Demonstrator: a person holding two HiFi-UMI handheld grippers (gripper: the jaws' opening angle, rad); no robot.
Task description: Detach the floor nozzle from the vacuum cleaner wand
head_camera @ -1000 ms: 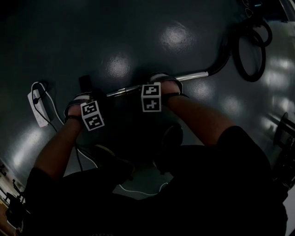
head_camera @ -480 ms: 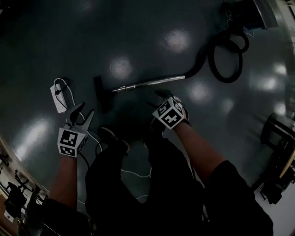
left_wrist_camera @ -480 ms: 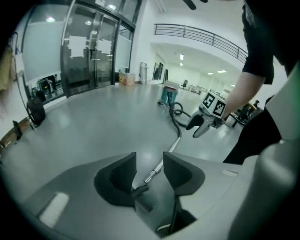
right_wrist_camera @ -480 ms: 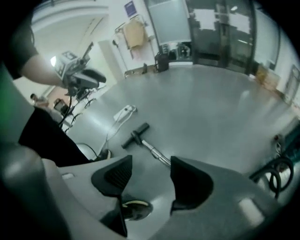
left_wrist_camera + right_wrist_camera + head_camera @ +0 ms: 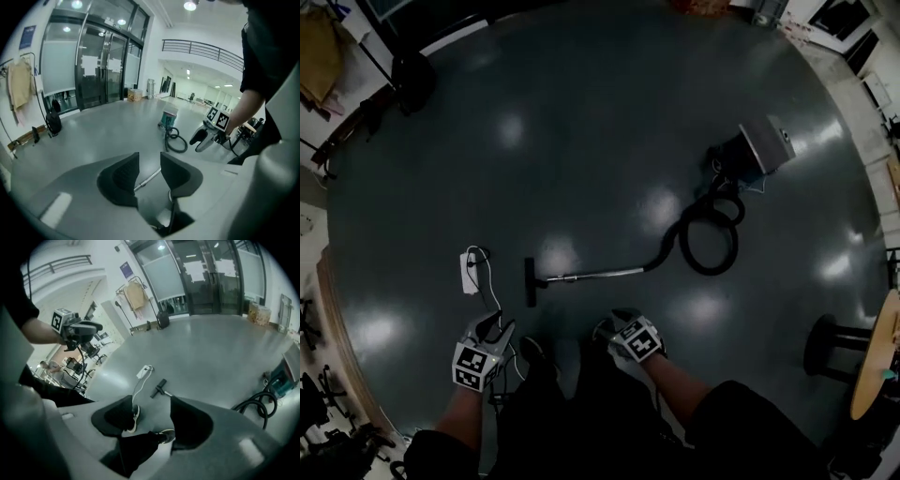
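Note:
The black floor nozzle (image 5: pixel 530 281) lies on the dark floor at the left end of the metal wand (image 5: pixel 592 275), and the two look joined. A black hose (image 5: pixel 708 242) curls from the wand to the vacuum body (image 5: pixel 761 148). Both grippers hang high above the floor, clear of the vacuum. My left gripper (image 5: pixel 496 326) has its jaws closing with nothing between them; the wand (image 5: pixel 148 178) shows far below through the gap. My right gripper (image 5: pixel 606 326) is open and empty, and beyond its jaws I see the nozzle (image 5: pixel 158 388).
A white power strip (image 5: pixel 470 272) with its cable lies left of the nozzle. A round black stool (image 5: pixel 830 352) stands at the right, beside a wooden table edge (image 5: pixel 874 370). The person's shoes (image 5: pixel 132 418) are on the floor below the grippers. Glass doors (image 5: pixel 101 65) stand far off.
Both grippers have left the wand and risen far above the floor as the person stood up. The vacuum now looks small and distant. The left jaws have narrowed.

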